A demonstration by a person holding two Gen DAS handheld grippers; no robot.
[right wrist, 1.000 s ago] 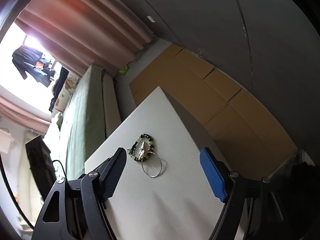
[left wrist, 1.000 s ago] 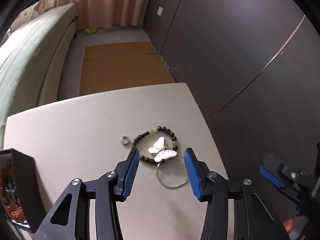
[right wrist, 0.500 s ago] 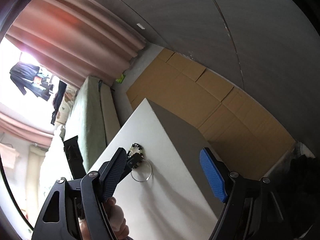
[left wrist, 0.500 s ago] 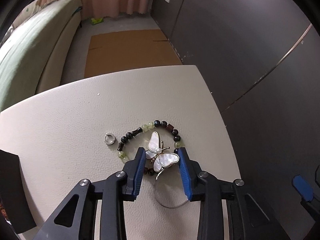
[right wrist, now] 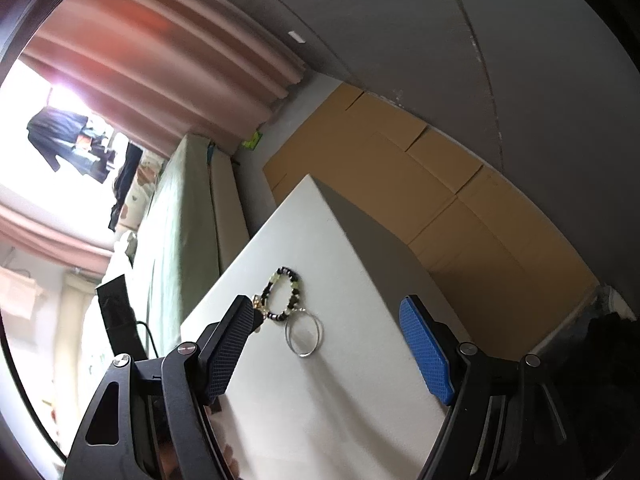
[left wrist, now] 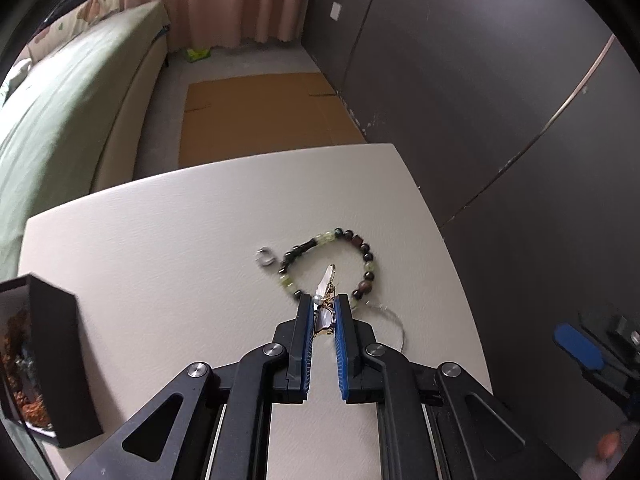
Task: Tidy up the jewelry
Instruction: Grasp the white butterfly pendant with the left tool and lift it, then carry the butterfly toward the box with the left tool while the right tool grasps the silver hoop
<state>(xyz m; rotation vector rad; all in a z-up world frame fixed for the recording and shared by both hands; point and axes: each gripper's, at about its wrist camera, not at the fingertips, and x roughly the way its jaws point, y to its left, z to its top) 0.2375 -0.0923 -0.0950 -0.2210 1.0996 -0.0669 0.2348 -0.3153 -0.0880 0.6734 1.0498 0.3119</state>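
Note:
A white butterfly brooch (left wrist: 326, 280) stands tipped on edge between the blue pads of my left gripper (left wrist: 323, 300), whose jaws are closing and pinch it. It lies inside a bracelet (left wrist: 362, 248) of dark and pale green beads on the white table (left wrist: 160, 240). A small silver ring (left wrist: 265, 258) sits just left of the bracelet, and a thin wire hoop (left wrist: 394, 320) to its right. In the right wrist view my right gripper (right wrist: 328, 308) hangs open above the table, nothing between its fingers, with the bracelet (right wrist: 296, 284) and hoop (right wrist: 304, 334) ahead.
A black open box (left wrist: 52, 360) holding orange-brown pieces stands at the table's left edge. The table's right edge drops off beside a dark wall. Flat cardboard (left wrist: 260, 116) lies on the floor beyond, and a green bed (left wrist: 60, 120) to the left.
The left jaws have narrowed from wide apart onto the butterfly brooch, which has tipped from flat to on edge. The right gripper stays open and barely shifts.

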